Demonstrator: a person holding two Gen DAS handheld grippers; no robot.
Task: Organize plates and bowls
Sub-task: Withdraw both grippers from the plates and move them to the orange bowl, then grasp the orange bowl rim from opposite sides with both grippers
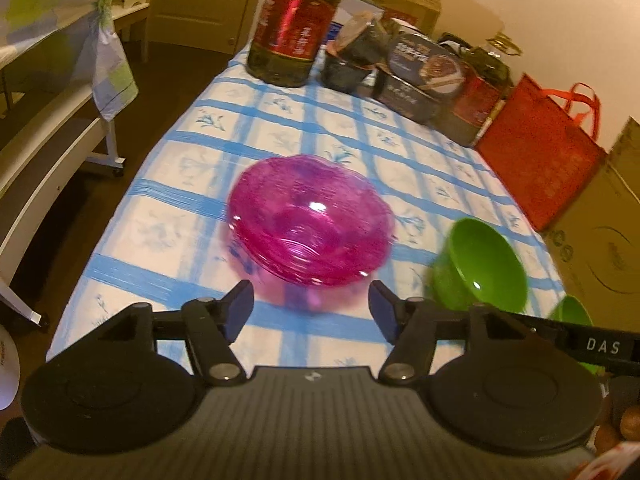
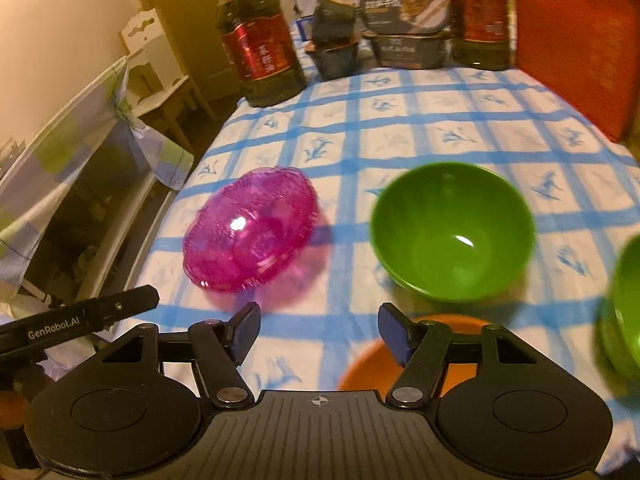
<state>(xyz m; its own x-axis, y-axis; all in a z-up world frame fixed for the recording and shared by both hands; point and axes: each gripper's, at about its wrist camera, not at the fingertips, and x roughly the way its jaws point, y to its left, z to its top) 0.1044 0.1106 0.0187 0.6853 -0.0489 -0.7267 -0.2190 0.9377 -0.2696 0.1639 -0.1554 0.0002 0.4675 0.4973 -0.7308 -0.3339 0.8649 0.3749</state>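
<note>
The counter (image 1: 208,128) wears a white cloth crossed with blue checks, and along its far edge stand a big oil jug (image 1: 292,28) with a red label, a stack of dark food boxes (image 1: 420,76) and a red tote bag (image 1: 536,148).

Out on the open cloth, the pink glass plates (image 1: 312,220) sit in a small stack, ruffled at the rim. The left claw (image 1: 311,314) hangs just short of that stack, its near edge lying straight ahead between the two fingers; the fingers are spread wide and have nothing in them.

To the right of the plates, a little apart, sits a green bowl (image 2: 452,232), upright and empty. A second green bowl (image 2: 624,308) shows only partly at the right edge of the right wrist view.

The right claw (image 2: 319,334) is likewise wide open and holding nothing. The first green bowl lies ahead and slightly right of it. An orange dish (image 2: 376,364) lies directly under its right finger, mostly hidden by the claw.
</note>
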